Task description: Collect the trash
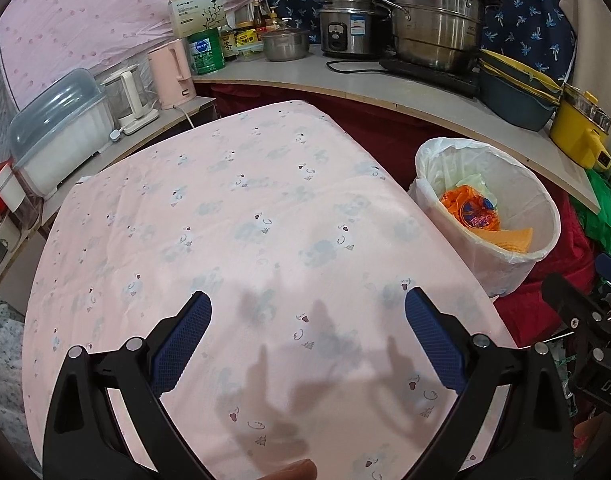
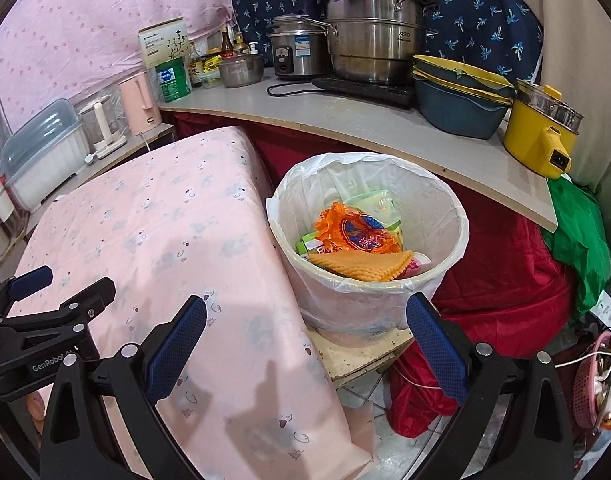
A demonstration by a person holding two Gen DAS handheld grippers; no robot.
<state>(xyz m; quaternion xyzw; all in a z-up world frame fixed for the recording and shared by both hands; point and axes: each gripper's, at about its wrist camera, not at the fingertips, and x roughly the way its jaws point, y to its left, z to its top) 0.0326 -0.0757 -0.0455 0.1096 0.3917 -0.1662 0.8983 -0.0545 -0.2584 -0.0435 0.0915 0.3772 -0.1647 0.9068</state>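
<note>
The trash bin (image 2: 369, 248) stands upright, its round mouth facing up, just beside the right edge of the pink-clothed tabletop (image 2: 177, 240) and below the curved counter (image 2: 345, 120). It is lined with a white bag folded over the rim. Inside the bin lie an orange crumpled wrapper (image 2: 355, 232), an orange ridged cloth (image 2: 361, 266) lying flat with its long side across the bin toward its near wall, and a pale green packet (image 2: 375, 202) leaning toward the far wall; print on the wrapper is too small to read. The left gripper (image 1: 307, 312) hovers over the tabletop left of the bin, its blue-padded fingers (image 1: 185, 340) spread wide with nothing between them. The right gripper (image 2: 305, 316) sits in front of the bin, fingers (image 2: 435, 346) likewise wide apart and empty. In the right wrist view the body of the left gripper reads "GenRobot.AI". On the counter beyond the bin, the large steel steamer pot (image 2: 371, 40) carries the letters "ASD"; a yellow pot (image 2: 541, 132) stands at the counter's right end.
</note>
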